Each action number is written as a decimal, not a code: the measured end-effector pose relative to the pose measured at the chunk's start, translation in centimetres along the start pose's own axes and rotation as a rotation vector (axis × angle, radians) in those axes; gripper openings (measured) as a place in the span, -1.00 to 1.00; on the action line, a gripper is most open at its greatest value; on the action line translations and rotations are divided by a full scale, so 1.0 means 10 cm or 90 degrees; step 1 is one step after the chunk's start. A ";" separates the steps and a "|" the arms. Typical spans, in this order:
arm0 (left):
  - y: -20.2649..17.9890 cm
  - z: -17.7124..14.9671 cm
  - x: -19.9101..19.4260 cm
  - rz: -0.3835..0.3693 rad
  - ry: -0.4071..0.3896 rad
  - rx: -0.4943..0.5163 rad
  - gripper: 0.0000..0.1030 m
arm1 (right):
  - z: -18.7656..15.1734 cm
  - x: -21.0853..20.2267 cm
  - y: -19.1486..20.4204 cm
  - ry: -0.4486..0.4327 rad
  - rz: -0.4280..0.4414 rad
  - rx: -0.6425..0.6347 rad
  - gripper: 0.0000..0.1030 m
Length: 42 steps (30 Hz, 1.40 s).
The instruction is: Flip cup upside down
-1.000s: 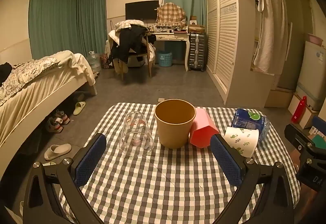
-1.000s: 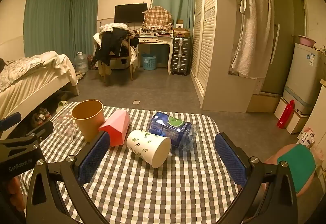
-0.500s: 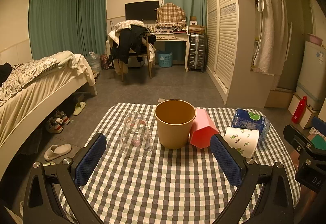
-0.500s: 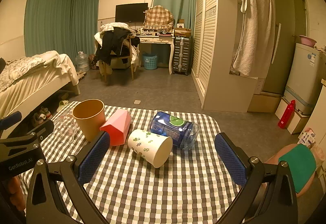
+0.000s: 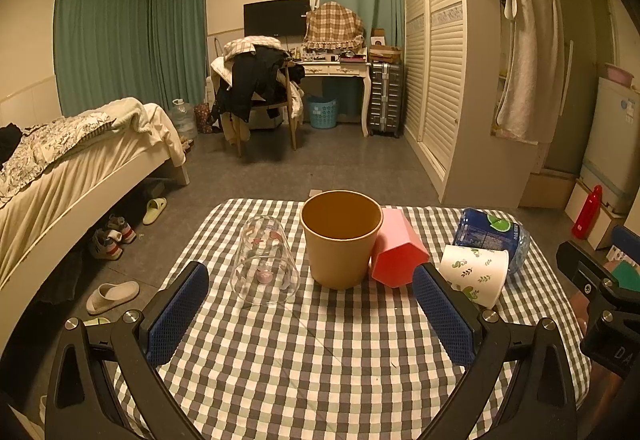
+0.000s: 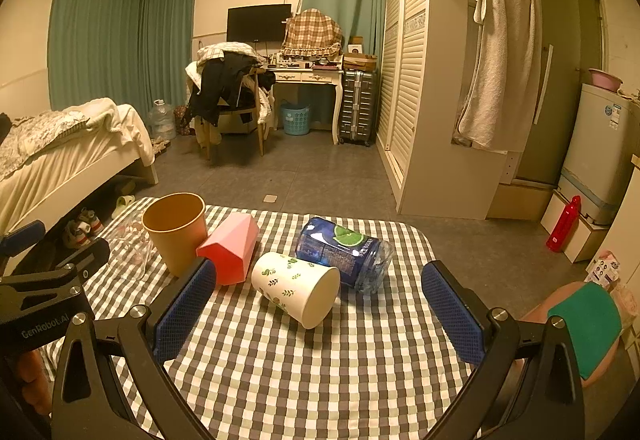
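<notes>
On the checked worktop (image 5: 320, 352), five things sit in a rough row along the far half. Nearest the left edge is a clear glass (image 5: 265, 266), standing mouth down, apart from the brown paper cup (image 5: 340, 238) to its right. That cup stands upright with its mouth open to the ceiling, close to the far edge. A pink hexagonal cup (image 5: 394, 254) lies on its side against the brown cup's right wall, touching it. Further right, the white leaf-print cup (image 6: 298, 288) lies on its side, its open mouth turned toward the near edge and the right; it sits just beside the pink cup in the right wrist view. Behind it, toward the far right corner, a blue plastic bottle (image 6: 344, 252) lies on its side, touching or nearly touching the white cup; which one cannot be told.

The left gripper (image 5: 312, 314) hovers over the near edge with its jaws spread wide and nothing between them; the glass and the brown cup lie ahead of it. The right gripper (image 6: 318, 310) is likewise wide open and empty, above the near right part of the worktop, with the white cup lying ahead between the lines of its blue pads (image 6: 452, 314).
</notes>
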<state>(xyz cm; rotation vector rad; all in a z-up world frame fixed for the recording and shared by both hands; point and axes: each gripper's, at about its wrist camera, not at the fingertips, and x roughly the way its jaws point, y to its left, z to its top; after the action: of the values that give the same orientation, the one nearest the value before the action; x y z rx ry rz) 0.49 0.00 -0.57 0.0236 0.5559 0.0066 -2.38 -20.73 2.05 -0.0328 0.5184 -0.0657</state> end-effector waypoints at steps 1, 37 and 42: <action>0.00 0.00 0.00 0.000 0.000 0.000 1.00 | 0.00 0.01 -0.01 0.000 0.000 0.000 0.99; 0.00 0.00 0.00 0.000 0.001 -0.001 1.00 | -0.02 0.04 0.02 0.003 0.001 -0.001 0.99; -0.01 -0.02 0.04 0.002 0.008 -0.002 1.00 | -0.03 0.07 0.03 0.005 0.003 0.001 0.99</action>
<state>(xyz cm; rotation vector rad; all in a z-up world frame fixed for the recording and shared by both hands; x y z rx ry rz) 0.72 -0.10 -0.99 0.0220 0.5680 0.0104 -1.95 -20.51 1.45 -0.0304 0.5270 -0.0614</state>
